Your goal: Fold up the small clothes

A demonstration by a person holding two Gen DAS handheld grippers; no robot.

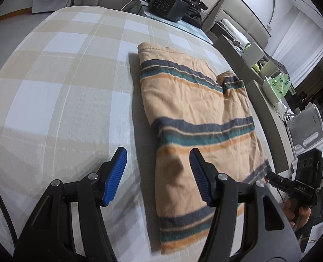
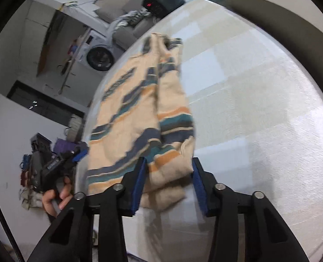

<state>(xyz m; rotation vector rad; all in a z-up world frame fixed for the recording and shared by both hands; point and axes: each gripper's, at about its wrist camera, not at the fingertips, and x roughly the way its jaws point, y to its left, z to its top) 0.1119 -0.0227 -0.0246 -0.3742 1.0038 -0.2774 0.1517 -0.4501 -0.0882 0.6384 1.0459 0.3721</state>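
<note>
- On the checked tablecloth (image 1: 63,76), my striped garment (image 1: 189,100) lies partly folded, mid-fold I'd say.
- Left gripper (image 1: 158,176) spread, empty, over its near edge.
- Right gripper (image 2: 168,185) part-open around a bunched corner; can't tell if it's pinching.
- Next: secure the corner, carry it across.

The left gripper (image 1: 158,175) hangs with jaws apart, nothing between the blue pads (image 1: 115,175); its right finger overlaps the folded striped garment (image 1: 196,109), which stretches ahead on the checked cloth (image 1: 63,76); the right gripper (image 1: 270,175) touches the garment's right edge.
</note>
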